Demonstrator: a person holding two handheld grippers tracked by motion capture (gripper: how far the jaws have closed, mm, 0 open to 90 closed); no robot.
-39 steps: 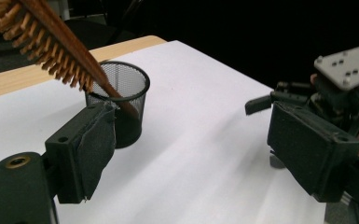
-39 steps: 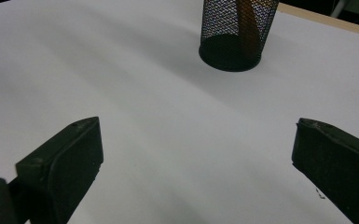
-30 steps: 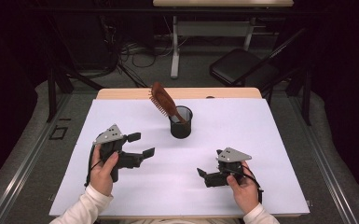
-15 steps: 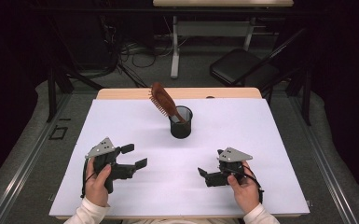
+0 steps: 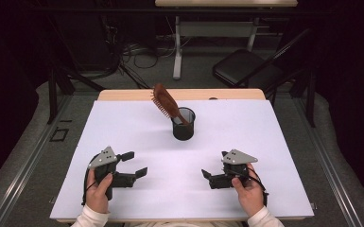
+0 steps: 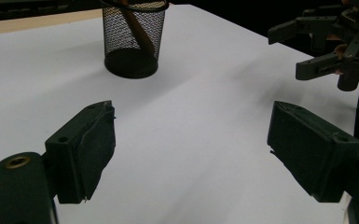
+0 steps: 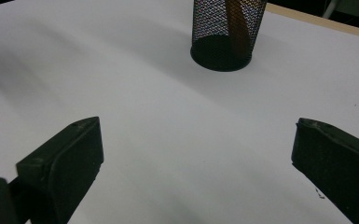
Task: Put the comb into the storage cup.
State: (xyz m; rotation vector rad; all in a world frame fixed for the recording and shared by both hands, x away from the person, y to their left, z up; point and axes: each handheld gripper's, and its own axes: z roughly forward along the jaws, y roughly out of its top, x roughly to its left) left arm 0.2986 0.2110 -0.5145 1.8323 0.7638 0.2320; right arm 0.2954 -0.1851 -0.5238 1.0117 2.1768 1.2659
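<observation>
The left hand-held gripper (image 5: pixel 134 164) has sunk toward the table (image 5: pixel 274 142)

A brown hairbrush (image 5: pixel 166 103) stands handle-down in a black wire-mesh cup (image 5: pixel 184 125), its bristled head leaning out up and to the left, and the upright cup sits on the white table cover, well ahead of both tongs and between their two lines of reach.

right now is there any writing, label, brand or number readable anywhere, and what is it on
None: no text can be read.
The mesh cup, the brown hairbrush standing in it, the white table cover, the left gripper and the right gripper all look unmarked.
The small dark outline on the floor is a shape, not letters.
</observation>
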